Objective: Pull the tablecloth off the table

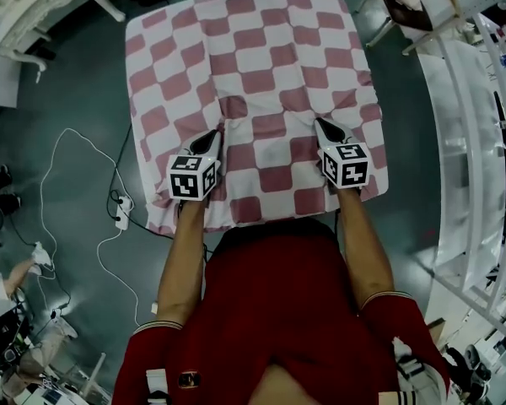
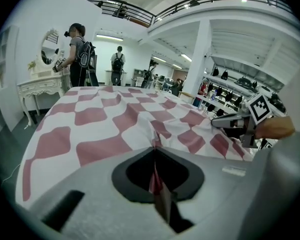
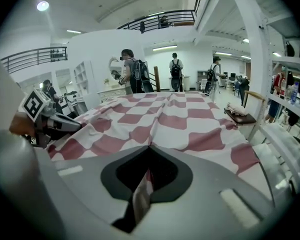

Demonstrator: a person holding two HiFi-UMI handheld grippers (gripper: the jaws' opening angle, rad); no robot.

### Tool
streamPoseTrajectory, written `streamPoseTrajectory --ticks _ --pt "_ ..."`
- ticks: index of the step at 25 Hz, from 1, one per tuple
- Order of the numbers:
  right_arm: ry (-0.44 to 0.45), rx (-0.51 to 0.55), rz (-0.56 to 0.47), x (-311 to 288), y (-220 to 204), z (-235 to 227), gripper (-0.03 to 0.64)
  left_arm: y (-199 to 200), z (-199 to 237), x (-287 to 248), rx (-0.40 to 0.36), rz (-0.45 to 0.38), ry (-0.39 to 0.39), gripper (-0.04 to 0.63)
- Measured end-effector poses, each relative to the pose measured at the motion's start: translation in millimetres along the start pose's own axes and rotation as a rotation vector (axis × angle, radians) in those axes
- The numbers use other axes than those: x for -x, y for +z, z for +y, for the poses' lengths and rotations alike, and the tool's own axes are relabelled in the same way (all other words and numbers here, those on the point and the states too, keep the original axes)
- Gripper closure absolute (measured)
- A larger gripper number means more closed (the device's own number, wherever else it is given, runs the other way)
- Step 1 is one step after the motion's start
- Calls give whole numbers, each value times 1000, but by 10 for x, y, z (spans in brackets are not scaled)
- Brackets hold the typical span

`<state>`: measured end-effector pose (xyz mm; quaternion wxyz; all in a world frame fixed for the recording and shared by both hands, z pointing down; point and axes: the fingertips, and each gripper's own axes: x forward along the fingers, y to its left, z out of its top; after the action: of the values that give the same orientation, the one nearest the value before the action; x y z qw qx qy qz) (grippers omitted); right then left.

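Note:
A red-and-white checkered tablecloth (image 1: 253, 66) covers the square table below me. My left gripper (image 1: 216, 133) is shut on a pinched fold of the tablecloth (image 2: 155, 139) near the front left. My right gripper (image 1: 319, 125) is shut on another fold of the tablecloth (image 3: 149, 143) near the front right. Cloth shows between the jaws in both gripper views. Ridges of cloth run from each pinch toward the far side. The right gripper (image 2: 235, 121) shows in the left gripper view, and the left gripper (image 3: 52, 123) in the right gripper view.
White cables and a power strip (image 1: 122, 212) lie on the dark floor at the left. A chair (image 1: 405, 2) stands at the table's far right, white shelving (image 1: 481, 142) along the right. A white dresser (image 2: 40, 84) and people (image 2: 80, 54) stand beyond the table.

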<state>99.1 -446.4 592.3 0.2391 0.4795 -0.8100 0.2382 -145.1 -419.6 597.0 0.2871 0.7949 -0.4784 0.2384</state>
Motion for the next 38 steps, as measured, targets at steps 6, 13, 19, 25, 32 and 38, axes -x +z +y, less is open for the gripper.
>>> streamPoseTrajectory --ticks 6,13,19,25,32,38 --pt "-22 14 -29 236 -143 158 606 -112 -168 147 -5 -38 -57 583" --pt "-34 10 -78 550 -294 399 606 -197 -367 373 -7 -82 -127 583" --pt "-25 5 -119 755 -203 516 606 -95 -461 572 -18 -131 -137 583" --pt "49 18 -172 1353 -595 662 606 -389 -926 978 -38 -191 -86 583" --pt "191 25 -250 2201 -998 936 606 -710 -1600 1691 -5 -296 19 583" --pt "294 -10 -305 2959 -1318 1166 606 -1124 -2196 2330 8 -343 86 583"
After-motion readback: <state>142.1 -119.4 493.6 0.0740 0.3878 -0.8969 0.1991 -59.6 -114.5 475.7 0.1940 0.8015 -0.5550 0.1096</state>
